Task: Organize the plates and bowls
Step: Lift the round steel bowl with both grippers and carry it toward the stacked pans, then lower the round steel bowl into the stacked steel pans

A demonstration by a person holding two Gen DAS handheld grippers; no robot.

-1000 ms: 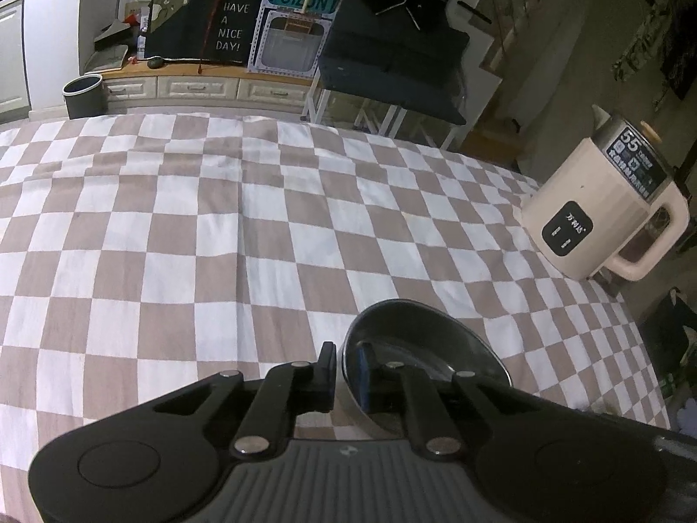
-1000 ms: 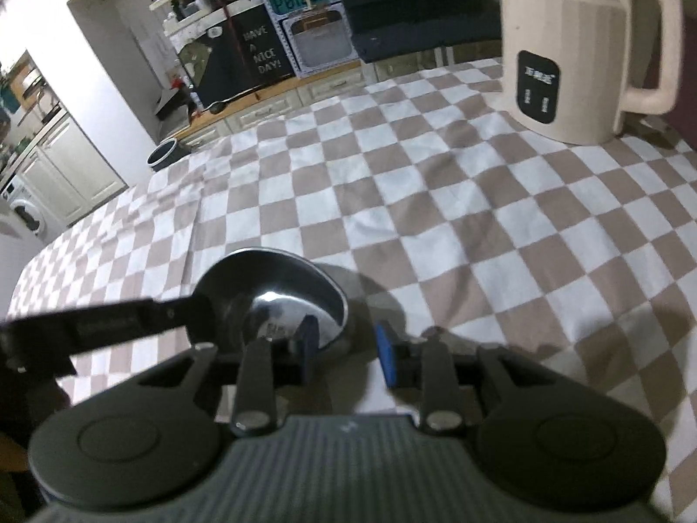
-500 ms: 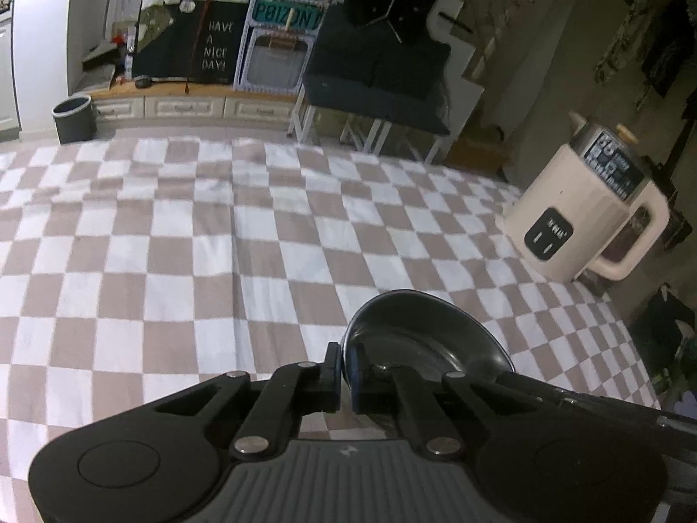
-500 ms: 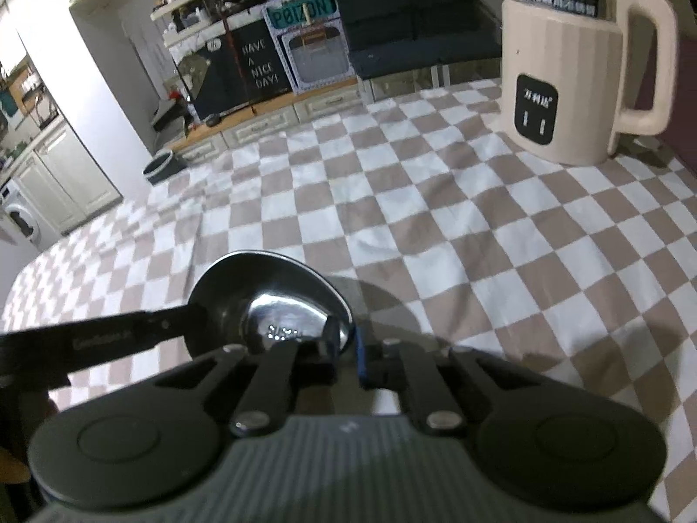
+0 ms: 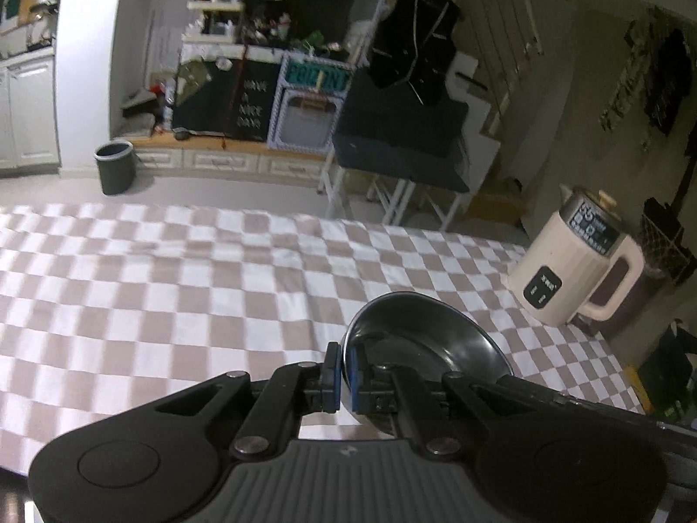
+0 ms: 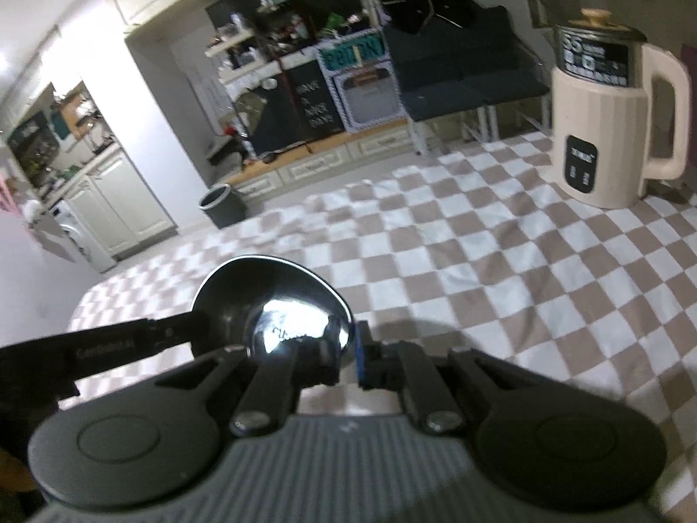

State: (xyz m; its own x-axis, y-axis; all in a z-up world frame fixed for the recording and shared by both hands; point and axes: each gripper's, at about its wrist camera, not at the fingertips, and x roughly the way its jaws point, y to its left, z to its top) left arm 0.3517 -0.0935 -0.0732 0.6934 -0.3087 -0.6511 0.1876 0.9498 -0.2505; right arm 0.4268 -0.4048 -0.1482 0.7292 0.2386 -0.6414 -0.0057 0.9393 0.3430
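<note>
Item: round, shallow stainless-steel bowl (image 5: 424, 340), mirror-bright inside, open side up and level; being round, it has no long axis to report.

Hold: your left hand-held gripper (image 5: 344, 372) is clamped on the rim at the bowl's 9 o'clock, blue pads either side of the wall. Your right hand-held gripper (image 6: 346, 355) is pinched on the opposite rim (image 6: 348, 327), at the bowl's 3 o'clock. Whether the bowl touches the cloth below cannot be told.

Writing: a black letter board (image 6: 316, 106) against the far wall reads "HAVE A NICE DAY!", blurred. Beside it a teal sign (image 6: 353, 50) carries letters too smeared to read. The cream ribbed electric kettle (image 6: 610, 122), with side handle, shows "55" on its dark top display; the small print on its black button panel is unreadable.

Surface: bench under a beige-and-white checked cloth (image 5: 174, 287), slightly creased. The kettle stands at 2 o'clock from the bowl, well apart.

Room: dim; grey waste bin (image 5: 114, 167) on the floor, white low drawers, dark folding table, white kitchen cabinets at 9 o'clock.
</note>
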